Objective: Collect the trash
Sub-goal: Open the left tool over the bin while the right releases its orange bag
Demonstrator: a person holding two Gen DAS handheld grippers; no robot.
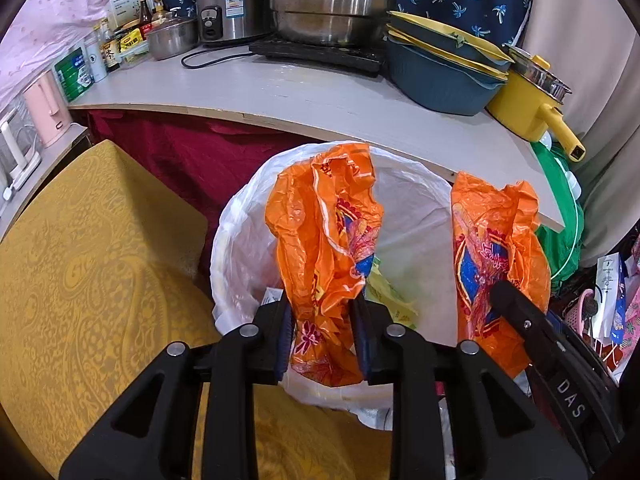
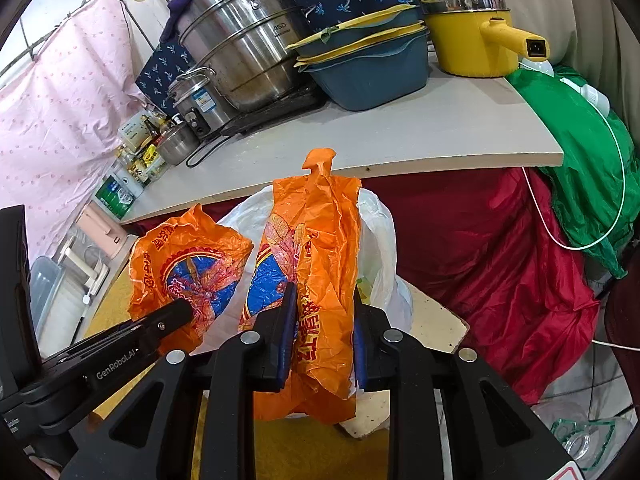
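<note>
left gripper [image 1: 323, 332] and right gripper [image 2: 325, 334] each pinch a crumpled orange plastic bag [image 1: 326, 252] [image 2: 316, 280], long axes upright, over the white-lined bin [image 1: 240, 236].

Two orange plastic bags [image 1: 324, 248] [image 1: 496, 256] (one per gripper), one white-lined bin [image 1: 236, 240], two steel pots [image 1: 332, 4] [image 1: 230, 12] at the counter's back edge, one yellow pot [image 1: 528, 104] at its right corner, and one pink kettle [image 1: 44, 108].

My crinkled, glossy orange plastic bag [image 1: 324, 264] hangs beside a shiny steel pot [image 1: 332, 4] on the matt, smooth worktop [image 1: 256, 88].
</note>
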